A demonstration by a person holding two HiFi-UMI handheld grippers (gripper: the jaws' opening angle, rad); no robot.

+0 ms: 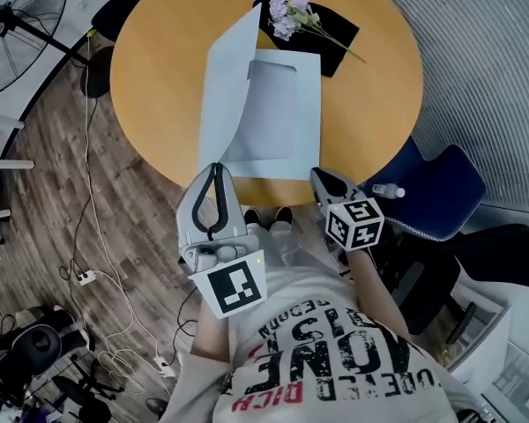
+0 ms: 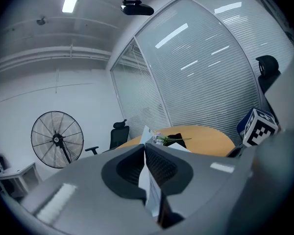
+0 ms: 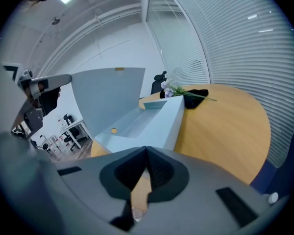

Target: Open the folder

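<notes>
**While Its Cover Stands Raised, One Folder Lies Part Open on the Table**

As counted across the three views, the scene holds one pale blue folder [image 1: 286,104], two grippers, one round wooden table [image 1: 159,86], one spray of purple and white flowers [image 1: 289,11], one black cloth [image 1: 335,47], one standing fan [image 1: 18,25], one blue chair [image 1: 450,192] and one small bottle [image 1: 390,190].

Position: the folder lies on the near half of the table, its near short edge close to the table's rim. The flowers rest on the black cloth just beyond its far right corner.

Orientation: the folder's long axis runs straight away from the person, from the near rim toward the far side. Its base lies flat. The cover [image 1: 225,77] rises from the left long side and stands steeply, its far corner highest.

Left gripper [image 1: 216,170]: the jaws are closed on the near edge of the cover; a thin pale sheet shows between the ribbed pads in the left gripper view.

Right gripper [image 1: 319,174]: the jaws are pressed together with nothing between them. It hangs over the table's near rim, just beside the folder's near right corner and not touching it.

The bottle lies on the blue chair at the right of the table; the fan stands on the floor at the far left.
</notes>
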